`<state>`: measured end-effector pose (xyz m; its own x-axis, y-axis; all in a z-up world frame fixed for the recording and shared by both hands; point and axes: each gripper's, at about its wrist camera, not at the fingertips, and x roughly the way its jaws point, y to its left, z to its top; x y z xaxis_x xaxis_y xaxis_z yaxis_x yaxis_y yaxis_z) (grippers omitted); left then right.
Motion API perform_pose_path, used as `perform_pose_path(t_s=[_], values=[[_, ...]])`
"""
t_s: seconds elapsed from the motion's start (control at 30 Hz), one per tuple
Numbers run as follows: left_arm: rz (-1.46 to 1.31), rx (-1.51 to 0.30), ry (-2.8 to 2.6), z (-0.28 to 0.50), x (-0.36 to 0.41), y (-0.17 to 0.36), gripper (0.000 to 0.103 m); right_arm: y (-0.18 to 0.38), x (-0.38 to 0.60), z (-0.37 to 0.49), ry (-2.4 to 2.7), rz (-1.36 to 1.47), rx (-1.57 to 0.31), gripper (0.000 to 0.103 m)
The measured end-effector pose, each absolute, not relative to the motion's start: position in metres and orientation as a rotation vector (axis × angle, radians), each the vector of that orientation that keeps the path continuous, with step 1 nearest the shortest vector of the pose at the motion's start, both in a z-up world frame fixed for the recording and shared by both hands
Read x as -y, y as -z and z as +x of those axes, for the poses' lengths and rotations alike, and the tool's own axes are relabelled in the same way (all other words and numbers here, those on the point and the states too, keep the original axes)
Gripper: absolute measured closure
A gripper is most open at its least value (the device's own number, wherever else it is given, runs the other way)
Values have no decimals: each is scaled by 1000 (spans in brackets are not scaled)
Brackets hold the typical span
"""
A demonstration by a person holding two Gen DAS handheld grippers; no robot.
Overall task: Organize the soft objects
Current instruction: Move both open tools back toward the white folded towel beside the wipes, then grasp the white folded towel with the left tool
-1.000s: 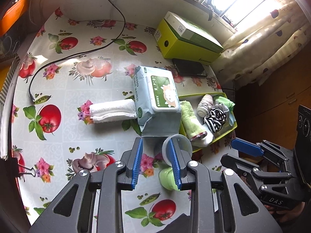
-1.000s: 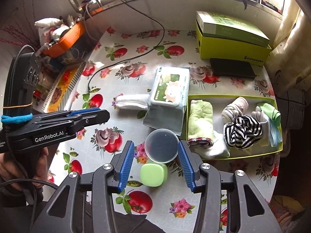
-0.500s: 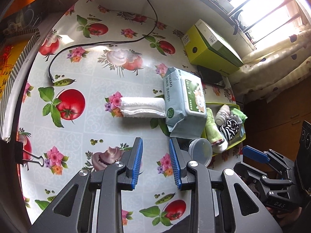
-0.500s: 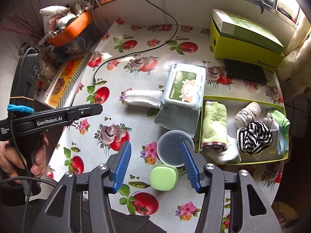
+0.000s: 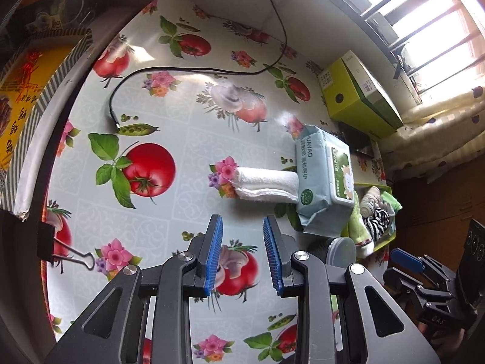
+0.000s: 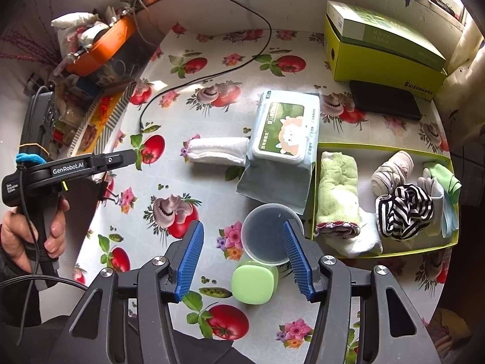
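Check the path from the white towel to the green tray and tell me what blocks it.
The wipes pack lies directly between the white towel and the green tray, touching the towel's end. The towel must go over or around it.

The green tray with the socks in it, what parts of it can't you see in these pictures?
- Green tray, left wrist view: small at the picture's side; wipes pack covers its near end.
- Right wrist view: folded green towel, striped cloth and socks cover most of the floor; what lies underneath is hidden.
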<state>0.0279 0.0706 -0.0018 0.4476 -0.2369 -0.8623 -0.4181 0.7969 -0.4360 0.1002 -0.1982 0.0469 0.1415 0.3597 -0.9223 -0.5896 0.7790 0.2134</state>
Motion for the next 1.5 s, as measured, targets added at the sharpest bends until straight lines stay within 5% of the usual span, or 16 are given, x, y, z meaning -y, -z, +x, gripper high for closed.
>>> perform_pose_path(t_s=[0.37, 0.97, 1.5], values=[[-688, -1164, -117, 44, -76, 20, 68, -42, 209, 118, -664, -185, -1264, 49], [-294, -1241, 100, 154, -20, 61, 62, -21, 261, 141, -502, -95, -1326, 48], [-197, -1350, 210, 120, 12, 88, 61, -11, 249, 146, -528, -107, -1357, 48]])
